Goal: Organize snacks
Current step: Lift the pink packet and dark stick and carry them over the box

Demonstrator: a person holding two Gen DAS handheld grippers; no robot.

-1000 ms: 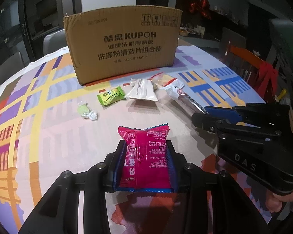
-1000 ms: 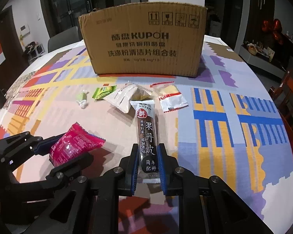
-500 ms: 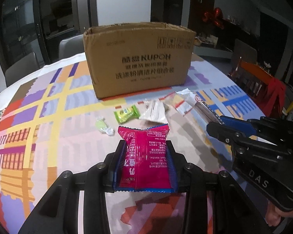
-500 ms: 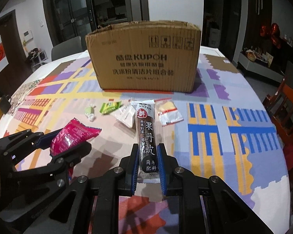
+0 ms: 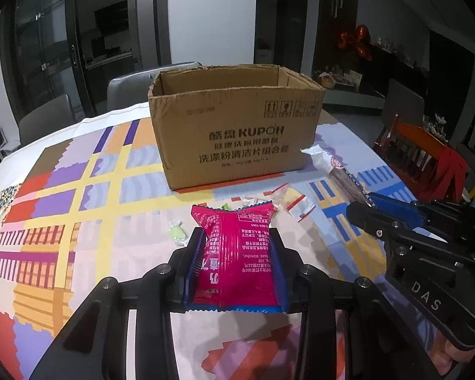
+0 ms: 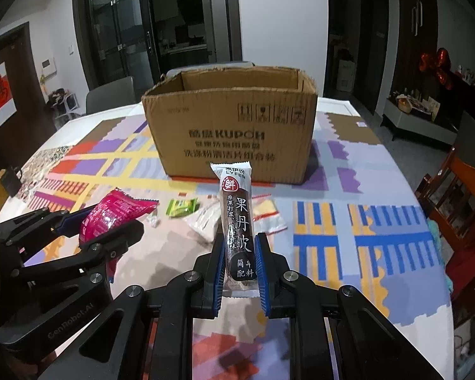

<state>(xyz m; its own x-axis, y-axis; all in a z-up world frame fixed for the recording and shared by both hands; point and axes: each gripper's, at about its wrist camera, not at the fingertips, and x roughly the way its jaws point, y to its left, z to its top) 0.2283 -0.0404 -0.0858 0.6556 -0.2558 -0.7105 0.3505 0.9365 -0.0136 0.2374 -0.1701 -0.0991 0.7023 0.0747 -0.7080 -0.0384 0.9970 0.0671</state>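
Left gripper (image 5: 236, 262): black two-finger tool with blue pads, clamped across the width of a magenta foil snack pouch (image 5: 237, 253); the pouch was held clear of the table, its crimped top pointing toward the box.
Right gripper (image 6: 240, 264): jaws closed tight on the lower end of a long dark fruit-leather stick in a clear-and-white wrapper (image 6: 238, 218), which stood out along the fingers.
Reason for the holds: each packet was pinched near one end, probably so that the free end could go first over the box rim; this is a judgement.
Open brown cardboard box with printed black lettering (image 6: 231, 126): stood toward the far edge of the table, flaps cut away, inside walls visible, floor hidden.
Remaining snacks: a green sachet (image 6: 182, 207), a pale green wrapped sweet (image 5: 178, 233), a whitish packet (image 6: 205, 221) and a red-striped clear packet (image 5: 296, 204) lay just before the box's near face.
Step in hand: likely the carry to the box, release not yet done.
Surface: round table under a patchwork cloth of yellow, purple, blue and orange blocks (image 6: 380, 228).
Room: dim, with glass doors, grey chairs beyond the far edge, and an orange wooden chair (image 5: 424, 158) at the right edge.
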